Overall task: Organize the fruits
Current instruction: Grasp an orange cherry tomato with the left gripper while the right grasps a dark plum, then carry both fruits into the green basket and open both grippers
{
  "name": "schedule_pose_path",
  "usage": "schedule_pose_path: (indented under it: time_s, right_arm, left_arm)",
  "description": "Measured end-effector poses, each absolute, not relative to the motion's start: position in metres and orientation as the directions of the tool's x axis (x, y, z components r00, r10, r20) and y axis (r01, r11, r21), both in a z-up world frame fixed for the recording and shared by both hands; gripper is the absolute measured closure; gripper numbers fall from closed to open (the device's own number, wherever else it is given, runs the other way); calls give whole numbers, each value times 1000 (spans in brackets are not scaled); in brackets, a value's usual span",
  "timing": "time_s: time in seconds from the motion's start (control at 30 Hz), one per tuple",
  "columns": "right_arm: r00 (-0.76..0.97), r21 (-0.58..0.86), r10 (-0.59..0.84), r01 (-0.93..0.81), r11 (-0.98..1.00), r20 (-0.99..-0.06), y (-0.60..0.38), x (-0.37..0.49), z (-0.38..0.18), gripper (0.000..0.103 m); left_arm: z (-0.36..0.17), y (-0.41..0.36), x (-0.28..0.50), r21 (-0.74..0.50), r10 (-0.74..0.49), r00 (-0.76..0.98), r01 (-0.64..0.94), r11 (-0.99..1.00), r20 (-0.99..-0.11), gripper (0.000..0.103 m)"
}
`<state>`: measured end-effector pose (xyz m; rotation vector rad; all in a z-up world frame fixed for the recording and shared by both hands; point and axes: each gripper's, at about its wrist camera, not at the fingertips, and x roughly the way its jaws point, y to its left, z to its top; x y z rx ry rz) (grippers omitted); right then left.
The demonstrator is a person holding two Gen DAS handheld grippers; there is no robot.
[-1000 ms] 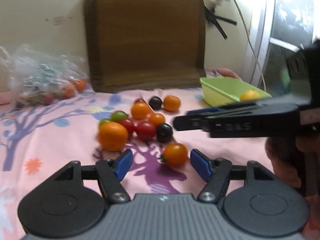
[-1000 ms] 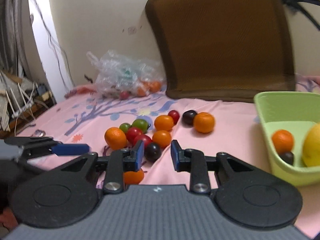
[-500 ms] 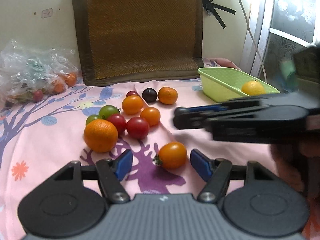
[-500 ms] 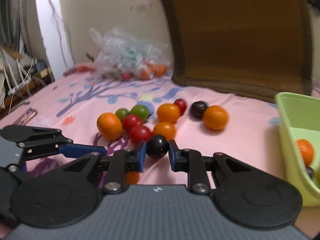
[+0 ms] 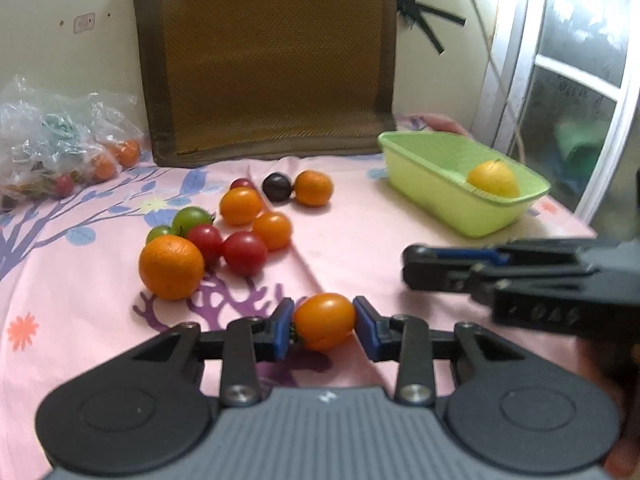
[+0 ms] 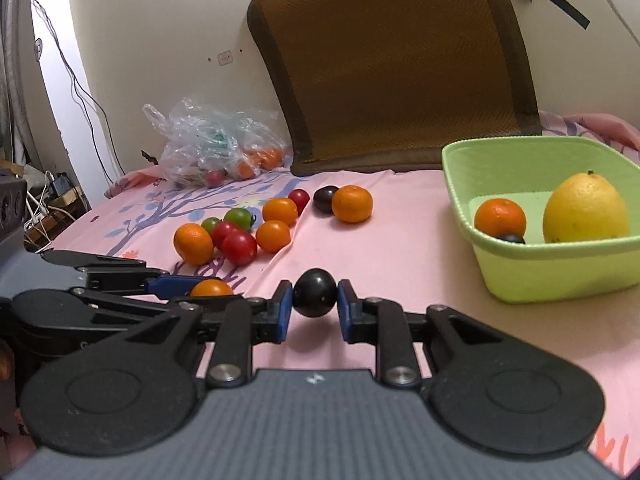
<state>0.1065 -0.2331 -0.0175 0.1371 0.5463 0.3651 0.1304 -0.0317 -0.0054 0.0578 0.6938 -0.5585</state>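
Three fruits are already seen in the green basin (image 6: 520, 276) near the bed's right edge: a lemon (image 6: 586, 210), a mandarin (image 6: 500, 216) and a dark fruit (image 6: 510, 238), mostly hidden. A dark plum (image 6: 315, 292) is clamped in the right gripper (image 6: 314, 308), raised just off the bed sheet (image 6: 400, 264). The left gripper (image 5: 324, 324) is closing on an orange tomato (image 5: 325, 321), pads pressing on it. About ten fruits (image 5: 240, 232) are left loose mid-bed, more in a plastic bag (image 5: 48, 156) by the far left edge; task judged early.
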Motion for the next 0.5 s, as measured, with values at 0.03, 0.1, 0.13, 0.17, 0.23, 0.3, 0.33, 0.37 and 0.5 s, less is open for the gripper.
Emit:
schedule_pose_path:
  time_s: [0.03,0.1,0.13,0.17,0.23,0.3,0.33,0.37,0.5]
  right_arm:
    - [793,219,375,-306,927,-481,-233,104,-18,76]
    - [797,216,376,-308,926,-473,-234,100,-18,76]
    - [803,218,375,-306,927,-463,-237,97,-17,76]
    - [811,218,370,-302,928,-453,-239,95,-16,76]
    - [837,214,349,-282,935,-421,-247,90,-11,76]
    - [869,207,317,-254,945,-381,-259,84,-5,76]
    - [888,197,290,-232,952,-357,-267,82,-1,76]
    - [905,186,261,-207,960,-335,-275,79,2,76]
    - [955,149,128,-90,985,-269,-309,76,9,76]
  left_arm:
    - [0,-33,128,-129,-475,633,512,849,-611,70]
    - [11,-40,125,-129,-495,636,531,837,-592,70]
    - [16,-45,125,-135,-508,635,541,830,-582,70]
    - [21,-50,127,-141,-522,632,551,822,-573,70]
    - [32,-65,133,-153,-548,626,571,806,-555,70]
    - [40,-82,142,-165,-570,620,585,794,-539,70]
    - [44,-90,148,-173,-581,617,592,787,-531,70]
    - [47,-101,156,-177,-590,616,598,781,-522,70]
    - [52,-139,183,-191,-614,600,618,763,-513,70]
